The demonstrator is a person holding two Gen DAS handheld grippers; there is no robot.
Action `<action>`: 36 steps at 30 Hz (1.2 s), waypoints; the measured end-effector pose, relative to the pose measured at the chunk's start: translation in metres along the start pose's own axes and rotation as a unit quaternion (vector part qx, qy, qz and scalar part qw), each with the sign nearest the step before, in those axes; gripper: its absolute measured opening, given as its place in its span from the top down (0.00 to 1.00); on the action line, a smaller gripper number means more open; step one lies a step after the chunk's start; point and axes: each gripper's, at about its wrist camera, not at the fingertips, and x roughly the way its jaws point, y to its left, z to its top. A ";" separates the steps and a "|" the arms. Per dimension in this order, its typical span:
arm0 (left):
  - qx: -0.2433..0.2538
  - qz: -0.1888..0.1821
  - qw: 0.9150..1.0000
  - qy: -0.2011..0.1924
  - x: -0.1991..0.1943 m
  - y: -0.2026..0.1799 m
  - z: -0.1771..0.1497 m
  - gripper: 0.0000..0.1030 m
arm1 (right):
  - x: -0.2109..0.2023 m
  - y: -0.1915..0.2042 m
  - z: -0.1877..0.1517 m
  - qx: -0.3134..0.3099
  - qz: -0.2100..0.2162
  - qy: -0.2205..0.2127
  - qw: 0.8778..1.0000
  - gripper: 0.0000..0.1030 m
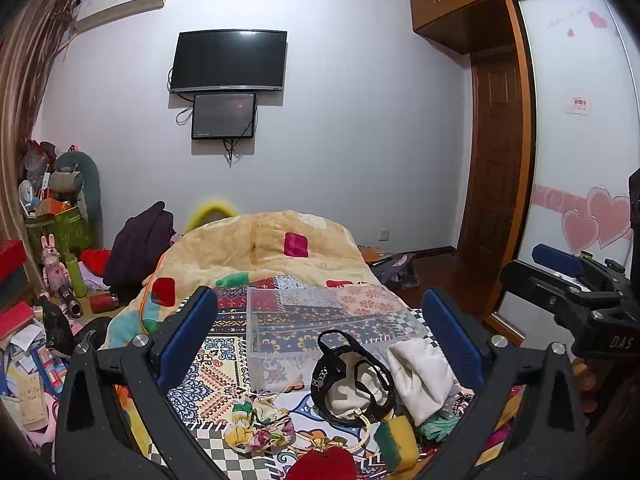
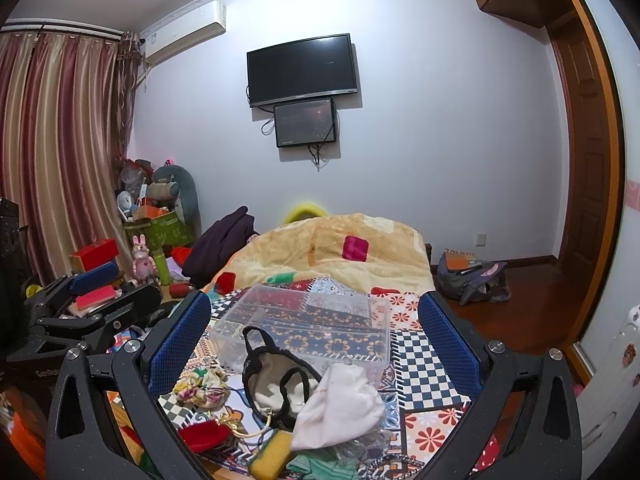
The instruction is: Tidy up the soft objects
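Soft objects lie on the patterned bed cover: a white cloth (image 1: 420,380) (image 2: 340,404), a black-trimmed cream pouch (image 1: 352,388) (image 2: 276,380), a floral scrunchie (image 1: 260,428) (image 2: 204,388), a yellow-green sponge (image 1: 396,440) (image 2: 272,456), a red pouch (image 1: 324,464) (image 2: 204,436) and a green cloth (image 1: 440,426) (image 2: 316,466). A clear plastic box (image 1: 320,320) (image 2: 308,320) sits just behind them. My left gripper (image 1: 320,340) is open and empty above the pile. My right gripper (image 2: 316,344) is open and empty too.
A rumpled orange quilt (image 1: 260,248) (image 2: 340,248) covers the far end of the bed. Clutter, boxes and toys (image 1: 52,264) fill the floor at left. A backpack (image 2: 472,276) lies on the wooden floor at right. The right gripper's body (image 1: 580,292) shows at the left view's right edge.
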 end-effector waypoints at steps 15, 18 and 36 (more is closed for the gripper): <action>0.005 -0.001 1.000 -0.002 -0.001 0.000 0.001 0.00 | -0.002 0.002 0.001 0.002 0.004 -0.001 1.000 0.00; 0.008 -0.002 1.000 -0.004 -0.002 -0.001 0.001 0.00 | -0.003 0.003 0.002 0.001 0.004 -0.002 1.000 0.00; 0.000 -0.010 1.000 -0.003 -0.007 0.002 0.004 0.00 | -0.004 0.003 0.002 0.006 0.007 -0.002 1.000 0.00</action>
